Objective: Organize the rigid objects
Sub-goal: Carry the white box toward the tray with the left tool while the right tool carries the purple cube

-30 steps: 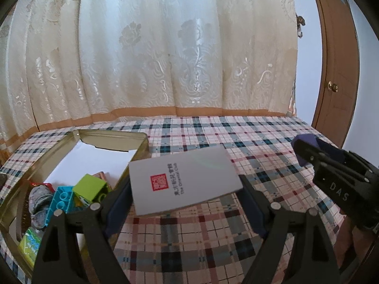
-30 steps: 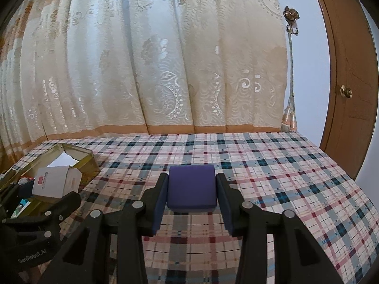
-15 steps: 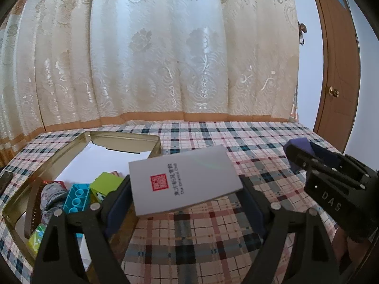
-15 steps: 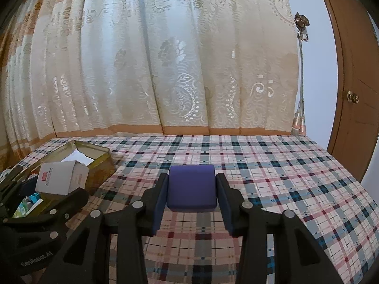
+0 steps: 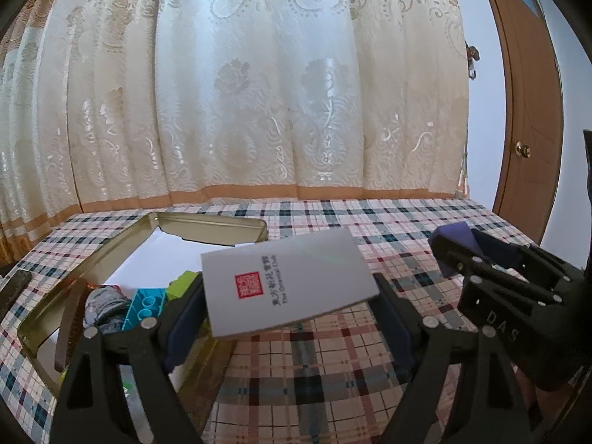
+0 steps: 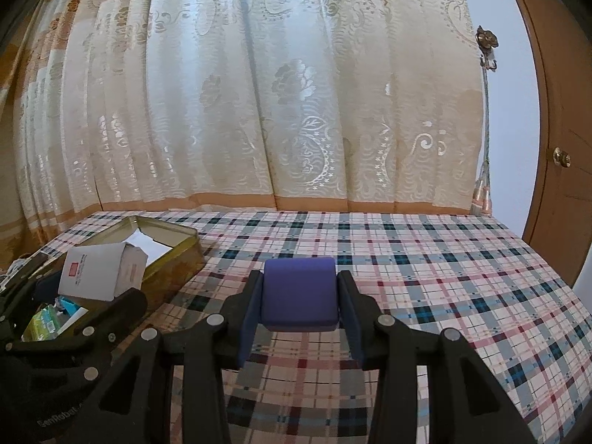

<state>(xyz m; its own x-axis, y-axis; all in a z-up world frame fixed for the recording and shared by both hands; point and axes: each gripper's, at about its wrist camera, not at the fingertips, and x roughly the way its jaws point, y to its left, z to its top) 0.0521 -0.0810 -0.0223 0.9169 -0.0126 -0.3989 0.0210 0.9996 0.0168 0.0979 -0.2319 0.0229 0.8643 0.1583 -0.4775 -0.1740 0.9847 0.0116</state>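
the left hand-held gripper [image 5: 288, 310] clamps a white box [image 5: 286, 285] at frame centre, above the gold tin [image 5: 207, 226] edge. the right hand-held gripper [image 6: 299, 307] clamps a purple block [image 6: 299, 296] over the plaid table [image 6: 444, 277].

Right gripper [image 6: 299, 303]: clamped on a purple block [image 6: 299, 294], held above a plaid tablecloth [image 6: 444, 281].
Left gripper [image 6: 85, 285]: at the left edge, gripping a white box [image 6: 98, 272] with a red square mark, raised over the tin.
Gold tin [image 6: 174, 255]: open, on the cloth's left side, white paper inside.
Backdrop: cream patterned curtain [image 6: 259, 92]; wooden door [image 6: 562, 148] at right.
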